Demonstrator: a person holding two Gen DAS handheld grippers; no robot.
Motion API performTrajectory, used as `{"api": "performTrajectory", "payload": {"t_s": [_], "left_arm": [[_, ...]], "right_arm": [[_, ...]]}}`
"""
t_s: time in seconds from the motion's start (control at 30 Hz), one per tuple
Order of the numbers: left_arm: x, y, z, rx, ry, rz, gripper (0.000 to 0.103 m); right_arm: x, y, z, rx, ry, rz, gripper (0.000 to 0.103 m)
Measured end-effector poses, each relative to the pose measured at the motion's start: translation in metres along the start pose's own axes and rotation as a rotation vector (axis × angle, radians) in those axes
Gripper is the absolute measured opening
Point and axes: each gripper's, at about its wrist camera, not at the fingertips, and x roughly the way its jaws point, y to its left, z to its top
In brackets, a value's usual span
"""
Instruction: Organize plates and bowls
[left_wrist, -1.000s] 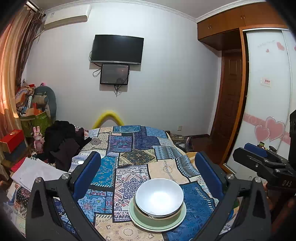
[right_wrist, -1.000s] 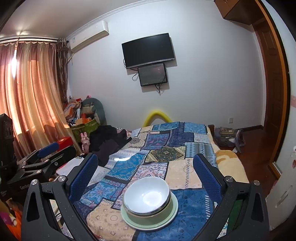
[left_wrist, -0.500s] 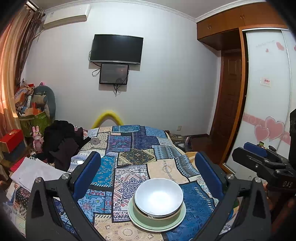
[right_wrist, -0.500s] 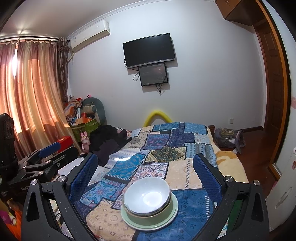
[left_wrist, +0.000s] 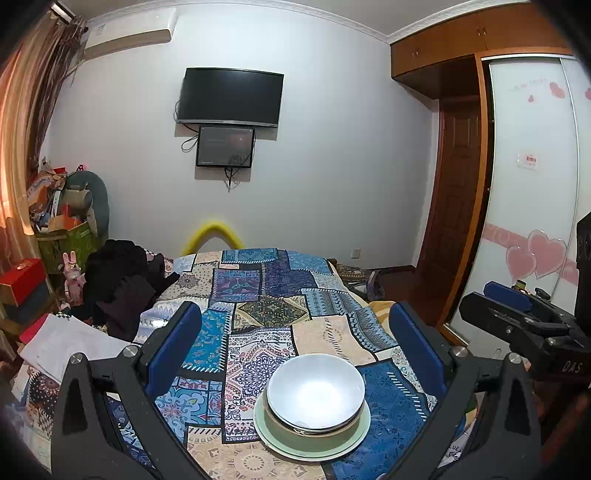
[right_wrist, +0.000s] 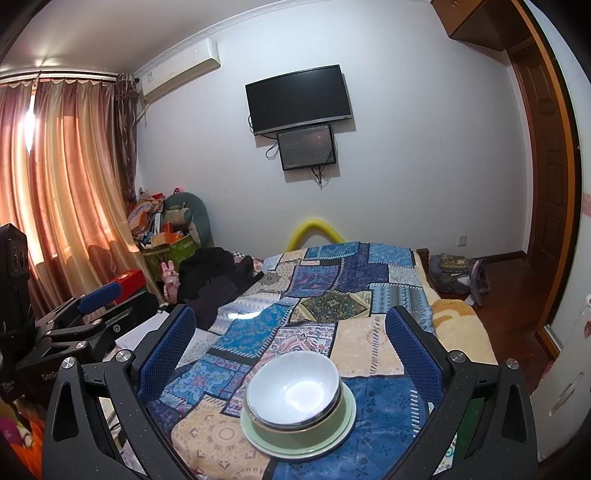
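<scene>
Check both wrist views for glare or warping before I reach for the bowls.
Left wrist: a soft bright reflection inside the top bowl, rim readable; fisheye bows the wardrobe door. Right wrist: backlit curtains glow orange, a similar hotspot in the bowl.

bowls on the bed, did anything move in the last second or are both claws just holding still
Nothing has visibly moved. The stacked bowls still sit on the green plate on the patchwork quilt. The left claw and the right claw both stay open above the bed, neither touching the dishes.
</scene>
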Motion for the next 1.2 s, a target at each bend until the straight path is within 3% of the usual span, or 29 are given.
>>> {"api": "performTrajectory", "payload": {"t_s": [1.2], "left_arm": [[0.0,-0.001,0.001,0.015,-0.017,-0.025,0.103]], "right_arm": [[0.01,0.0,-0.001,-0.009,0.02,0.013,0.103]]}}
